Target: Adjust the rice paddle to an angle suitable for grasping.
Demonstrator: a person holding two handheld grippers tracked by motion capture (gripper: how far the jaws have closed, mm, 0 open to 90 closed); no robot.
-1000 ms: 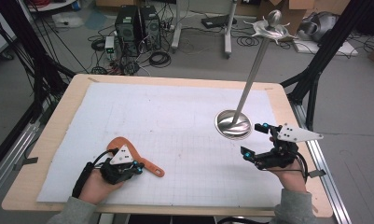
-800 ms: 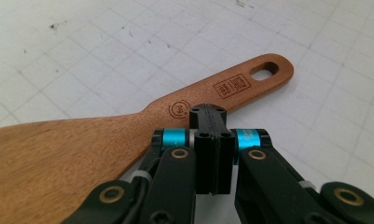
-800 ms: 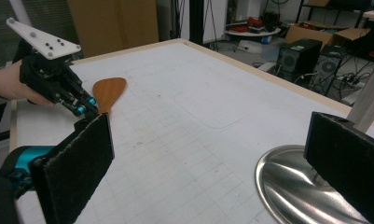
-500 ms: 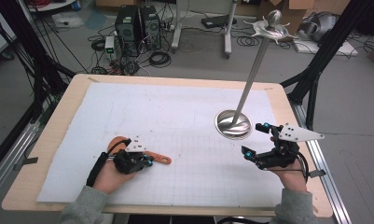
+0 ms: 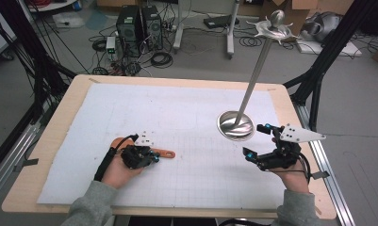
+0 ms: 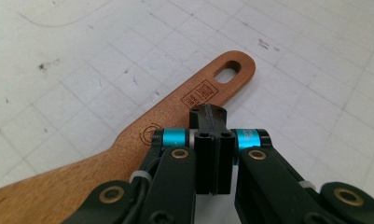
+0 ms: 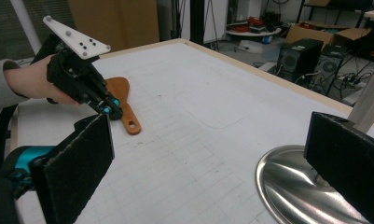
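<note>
Now left gripper [image 6: 208, 123] jaws closed above wooden spatula [image 6: 128, 144]; right gripper [image 5: 258, 140] jaws apart.

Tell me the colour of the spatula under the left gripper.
Reddish-brown wood spatula; clearest in the left gripper view.

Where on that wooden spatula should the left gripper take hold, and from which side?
Grip the wooden spatula on its narrow handle, just behind the hang hole, probably from above with the jaws across its width. It lies flat on the mat, and the blade looks too wide. The left gripper hovers shut over that spot, so open first.
</note>
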